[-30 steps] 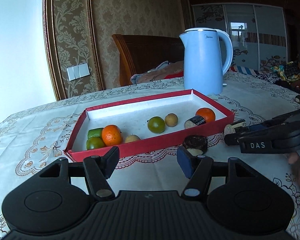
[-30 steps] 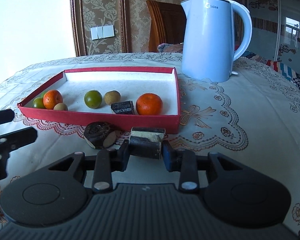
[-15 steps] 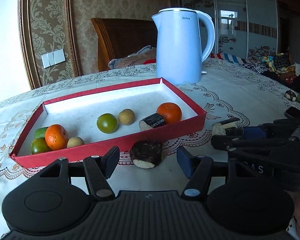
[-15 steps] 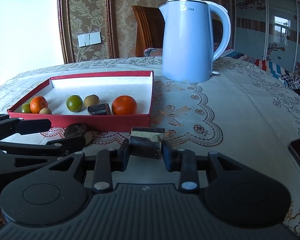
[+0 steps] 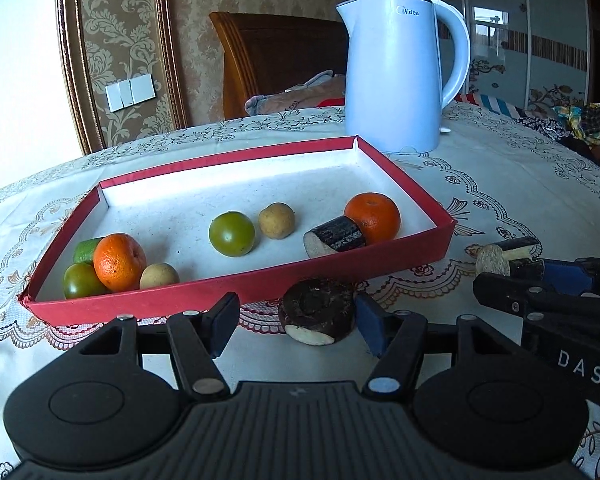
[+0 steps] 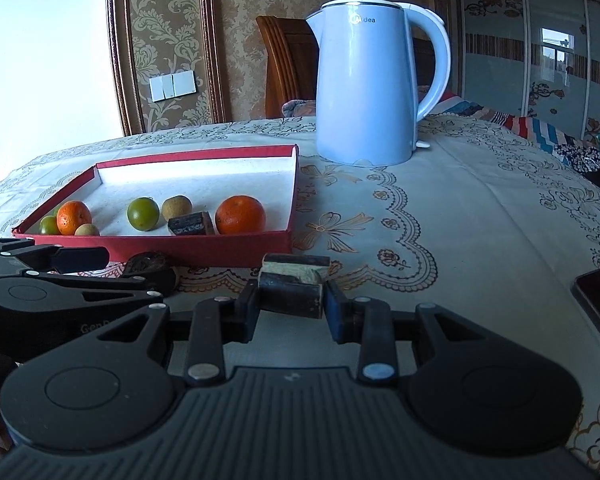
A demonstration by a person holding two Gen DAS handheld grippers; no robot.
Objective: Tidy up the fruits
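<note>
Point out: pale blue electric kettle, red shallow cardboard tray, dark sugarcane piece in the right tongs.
Pale blue electric kettle (image 5: 392,76): left wrist view, body.
Red shallow cardboard tray (image 5: 204,292): left wrist view, near wall.
Dark sugarcane piece (image 6: 290,294): right wrist view, front side.

A pale blue kettle (image 5: 396,72) stands on the patterned tablecloth (image 6: 480,208), with a wooden chair (image 5: 268,60) and light switches (image 5: 130,92) behind.

- the wall (image 5: 228,0) behind wore tan damask wallpaper, edged by a dark gilded moulding (image 5: 70,60).
- a white triple light switch (image 5: 131,92) sat on that wall.
- to the left a plain white surface (image 5: 16,60) glowed bright with daylight.
- a wooden chair back (image 5: 276,60) rose behind the desk (image 6: 480,208), which was covered with a cream embroidered cloth.
- at the right stood sliding wardrobe doors (image 6: 540,48) with floral patterns and a window's reflection.
</note>
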